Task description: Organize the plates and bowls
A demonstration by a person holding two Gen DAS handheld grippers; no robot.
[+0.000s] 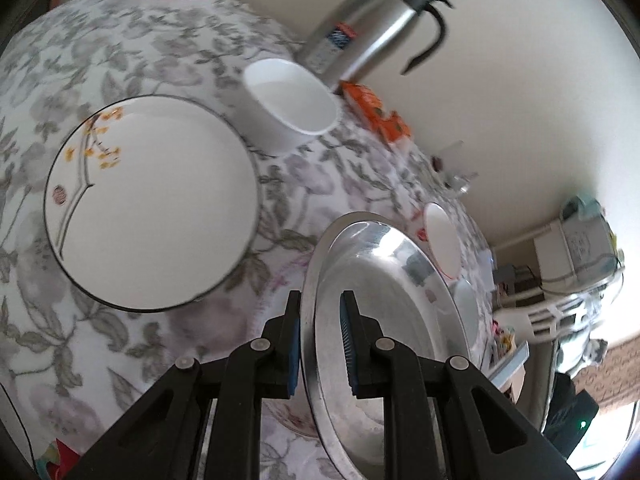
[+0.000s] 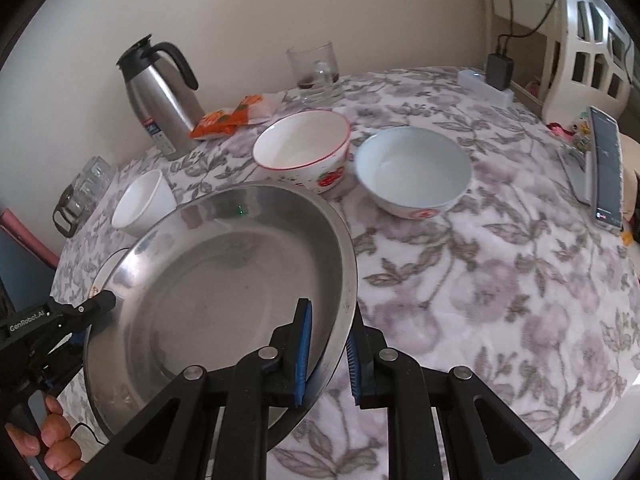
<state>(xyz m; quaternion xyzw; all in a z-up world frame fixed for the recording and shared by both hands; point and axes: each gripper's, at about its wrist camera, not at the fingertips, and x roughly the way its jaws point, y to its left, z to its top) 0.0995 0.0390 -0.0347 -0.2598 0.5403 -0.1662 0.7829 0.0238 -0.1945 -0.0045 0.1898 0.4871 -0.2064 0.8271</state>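
A wide steel plate (image 1: 380, 280) (image 2: 224, 280) hangs tilted above the floral tablecloth, held at opposite sides of its rim. My left gripper (image 1: 320, 320) is shut on one edge and my right gripper (image 2: 328, 332) is shut on the other. In the right wrist view the left gripper (image 2: 100, 308) shows at the plate's far left, with a person's hand below it. A white plate with yellow blossoms (image 1: 152, 208) lies flat to the left. A small white bowl (image 1: 292, 100) (image 2: 144, 204), a red-rimmed bowl (image 2: 304, 148) and a pale blue bowl (image 2: 414, 168) stand behind.
A steel thermos jug (image 2: 164, 96) stands by the wall with an orange packet (image 2: 228, 120) beside it. A drinking glass (image 2: 316, 72) and a glass mug (image 2: 80, 196) are at the table's back. A phone (image 2: 608, 164) lies at the right edge, near a white chair (image 2: 588, 40).
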